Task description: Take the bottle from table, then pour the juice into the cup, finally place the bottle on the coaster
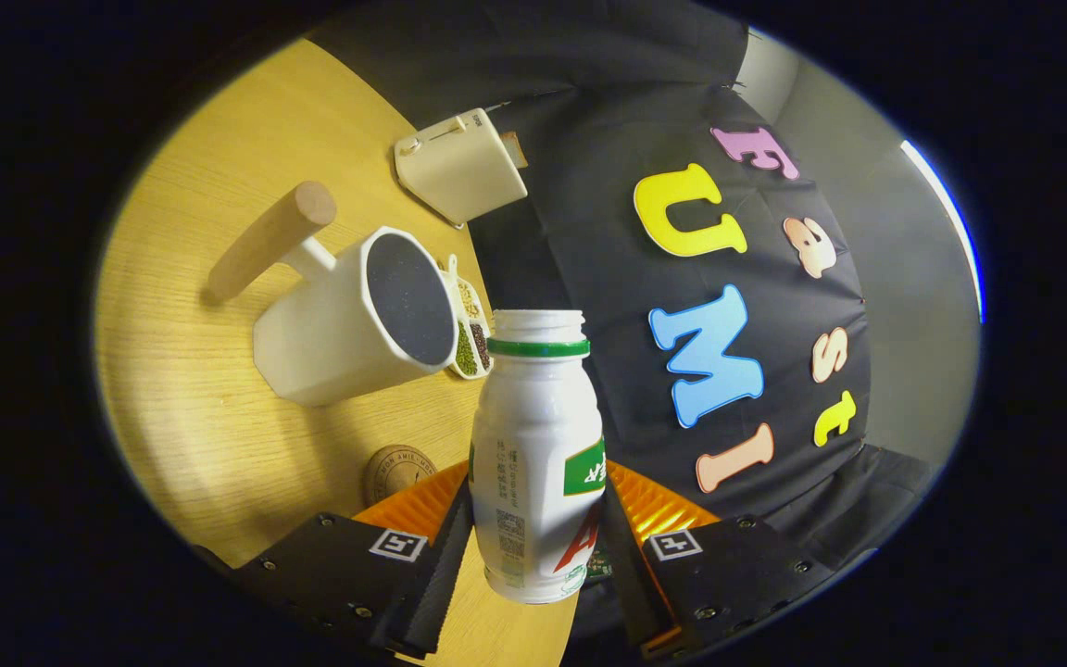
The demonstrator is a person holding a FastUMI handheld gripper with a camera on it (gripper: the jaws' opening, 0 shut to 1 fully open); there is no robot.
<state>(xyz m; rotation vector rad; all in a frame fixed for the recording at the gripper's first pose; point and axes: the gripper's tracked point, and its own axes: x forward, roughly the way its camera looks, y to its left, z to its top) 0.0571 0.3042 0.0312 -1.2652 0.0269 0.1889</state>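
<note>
Tongs (538, 542) clamped the light, smooth plastic bottle (538, 454) low on its body, uncapped, just beside the cup (357, 320) above the worktop (209, 408), so you risked slippage.

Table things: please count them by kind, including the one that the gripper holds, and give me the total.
Bottle, white, cap off, gripped between both fingers of the gripper: 1
Cup with a wooden handle: 1
Coaster, round, beside the fingers: 1
Toaster, cream: 1
Small dish of beans and grains behind the cup: 1
Total: 5, all on or above the wooden table.
</note>
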